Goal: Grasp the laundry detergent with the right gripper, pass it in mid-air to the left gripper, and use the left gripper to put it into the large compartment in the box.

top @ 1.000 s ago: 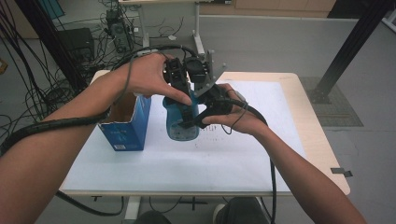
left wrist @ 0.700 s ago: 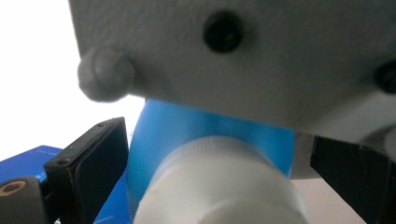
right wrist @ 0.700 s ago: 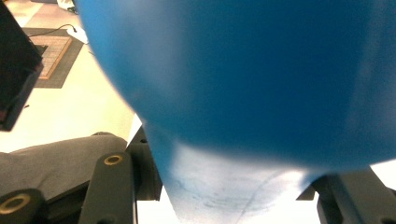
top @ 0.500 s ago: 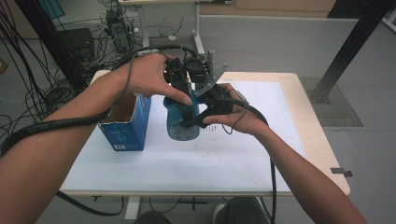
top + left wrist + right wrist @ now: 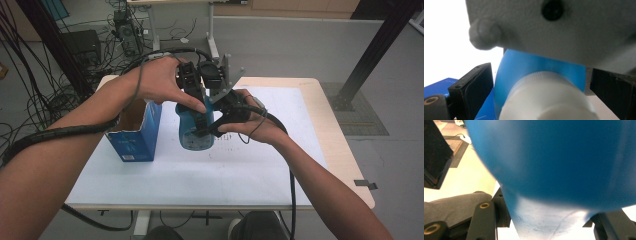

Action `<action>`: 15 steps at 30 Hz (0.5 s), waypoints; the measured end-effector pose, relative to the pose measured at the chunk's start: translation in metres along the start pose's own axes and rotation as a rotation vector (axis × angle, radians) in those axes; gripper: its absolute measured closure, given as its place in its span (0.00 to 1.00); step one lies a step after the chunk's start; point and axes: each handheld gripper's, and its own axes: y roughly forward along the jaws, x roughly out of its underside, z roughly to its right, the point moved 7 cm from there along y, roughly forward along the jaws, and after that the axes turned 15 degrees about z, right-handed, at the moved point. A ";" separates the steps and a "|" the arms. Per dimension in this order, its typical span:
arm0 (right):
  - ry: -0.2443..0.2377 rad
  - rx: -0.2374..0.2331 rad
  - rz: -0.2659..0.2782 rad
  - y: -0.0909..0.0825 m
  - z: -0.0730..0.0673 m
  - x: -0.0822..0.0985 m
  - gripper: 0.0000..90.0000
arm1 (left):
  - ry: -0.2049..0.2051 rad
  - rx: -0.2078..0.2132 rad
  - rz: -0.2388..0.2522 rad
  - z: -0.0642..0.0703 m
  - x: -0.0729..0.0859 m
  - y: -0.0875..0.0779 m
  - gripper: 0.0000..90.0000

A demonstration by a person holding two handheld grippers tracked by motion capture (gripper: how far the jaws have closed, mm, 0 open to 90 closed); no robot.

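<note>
The blue bottle (image 5: 196, 131) is held just above the counter (image 5: 280, 165), right of the open blue box (image 5: 134, 135). The right gripper (image 5: 212, 131) fingers squeeze the bottle's body. The left gripper (image 5: 196, 97) fingers sit around its white cap (image 5: 544, 97); I cannot tell if they press. To twist the cap well, hold the body tight and turn slowly.

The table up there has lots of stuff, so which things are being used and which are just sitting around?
Being used:
blue plastic bottle with a white cap
left gripper
right gripper

Just sitting around:
open blue cardboard box
white sheet covering the table
cables on the floor
</note>
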 end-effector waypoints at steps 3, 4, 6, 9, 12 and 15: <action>-0.003 0.003 0.002 0.000 0.000 0.000 0.48 | 0.003 0.001 0.003 0.000 0.000 0.000 0.06; -0.003 0.003 0.002 0.000 0.000 0.000 0.48 | 0.003 0.001 0.003 0.000 0.000 0.000 0.06; -0.001 0.003 0.002 0.000 0.000 0.000 0.48 | 0.002 0.000 0.000 0.000 0.000 0.000 0.06; -0.001 0.004 0.001 -0.001 0.000 0.000 0.48 | 0.003 0.001 0.000 0.001 0.000 0.000 0.06; 0.000 0.004 0.000 -0.001 0.000 0.000 0.48 | 0.003 0.000 0.000 0.000 0.000 0.000 0.06; -0.002 0.005 0.001 0.000 0.000 -0.001 0.48 | 0.004 -0.001 0.001 0.000 -0.001 -0.001 0.06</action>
